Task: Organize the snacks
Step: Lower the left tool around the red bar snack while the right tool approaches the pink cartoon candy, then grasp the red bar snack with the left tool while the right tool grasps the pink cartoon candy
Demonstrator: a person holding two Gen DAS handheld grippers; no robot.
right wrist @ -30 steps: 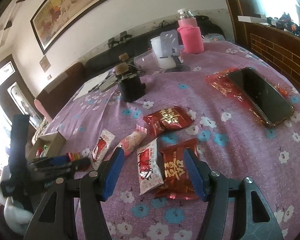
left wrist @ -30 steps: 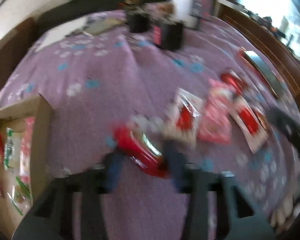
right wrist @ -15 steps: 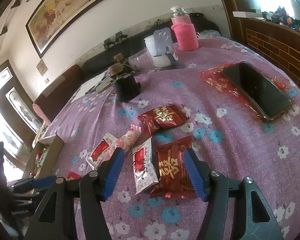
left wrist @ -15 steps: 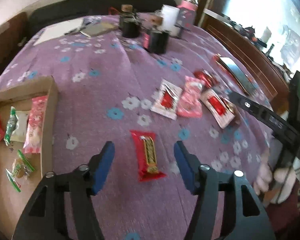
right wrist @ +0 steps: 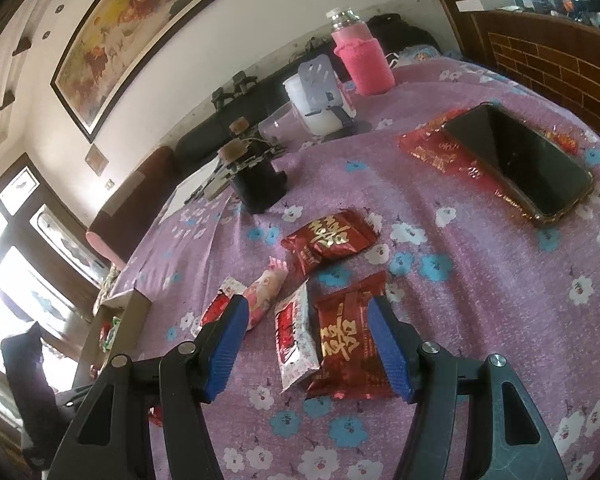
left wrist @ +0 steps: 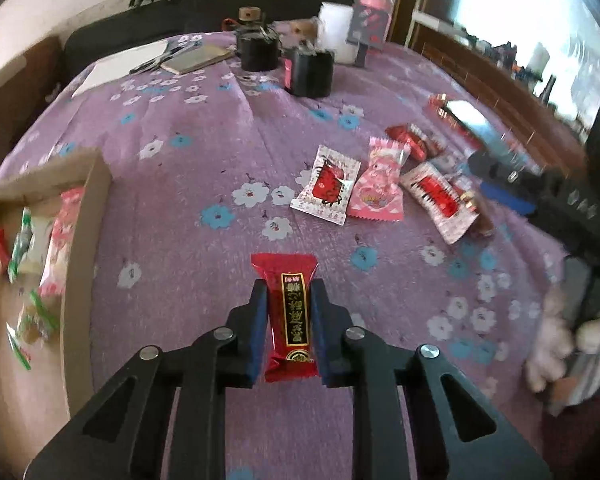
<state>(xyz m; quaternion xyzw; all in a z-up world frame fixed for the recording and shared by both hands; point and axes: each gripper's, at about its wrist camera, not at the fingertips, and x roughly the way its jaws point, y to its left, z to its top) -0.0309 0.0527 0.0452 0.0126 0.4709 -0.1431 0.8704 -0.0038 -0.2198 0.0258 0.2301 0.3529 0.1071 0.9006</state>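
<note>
On the far left, a cardboard box (left wrist: 86, 216) is sitting on the purple flowered cloth (left wrist: 188, 184), and a few small snacks are lying inside it. Next to it, in the middle of the left view, the left gripper (left wrist: 288, 292) is closing its jaws on a red snack bar (left wrist: 290, 308). The blue pads are pressing on both long sides of the bar, and the bar is pointing away from the camera, just above the cloth.

Farther right, a white and red packet (left wrist: 327, 184) is lying beside a pink packet (left wrist: 380, 184), and they are touching. More red packets are lying past them.

In the right view, the right gripper (right wrist: 306, 320) is hanging over the cloth with its jaws wide apart, gripping nothing. A white packet (right wrist: 294, 336) and a dark red packet (right wrist: 350, 340) are lying between its blue pads, side by side. Another red packet (right wrist: 330, 238) is lying behind them. On the far right, a black phone (right wrist: 520, 168) is resting on shiny red wrapping (right wrist: 432, 150).
</note>
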